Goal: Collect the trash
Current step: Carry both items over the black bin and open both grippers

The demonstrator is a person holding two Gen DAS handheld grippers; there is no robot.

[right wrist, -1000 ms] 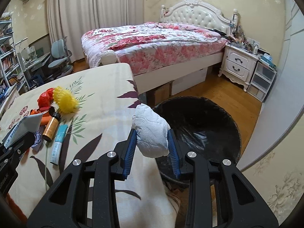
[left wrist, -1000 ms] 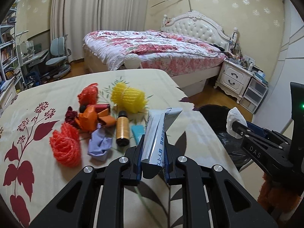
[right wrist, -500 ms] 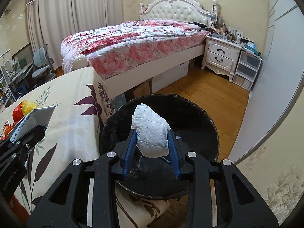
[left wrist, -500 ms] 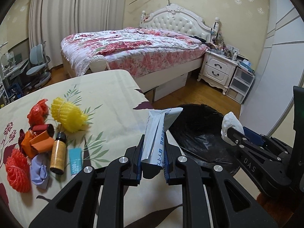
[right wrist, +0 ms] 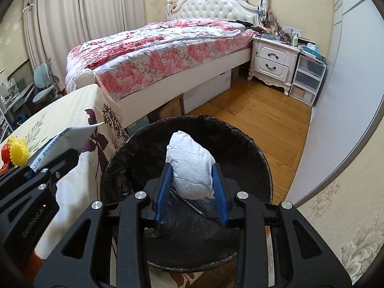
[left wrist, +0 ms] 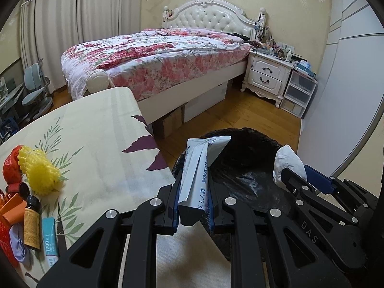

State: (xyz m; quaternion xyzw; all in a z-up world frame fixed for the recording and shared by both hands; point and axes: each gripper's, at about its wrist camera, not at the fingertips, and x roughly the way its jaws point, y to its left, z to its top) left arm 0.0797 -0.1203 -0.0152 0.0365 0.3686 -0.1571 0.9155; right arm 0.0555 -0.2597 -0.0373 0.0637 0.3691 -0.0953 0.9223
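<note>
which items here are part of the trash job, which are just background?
Job: flattened white packet in left tool; crumpled tissue in right tool; black-lined bin; table clutter: yellow net, brown bottle.
Background: bed, nightstand, office chair.

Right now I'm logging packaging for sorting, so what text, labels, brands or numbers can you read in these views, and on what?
"DAS": right tool arm.
"GenRobot.AI": left tool arm.
"1200": small teal tube on the floral tablecloth.
Blue Chinese print on the flattened white-blue paper packet: partly visible, not reliably readable.
Amber bottle label: too small.
</note>
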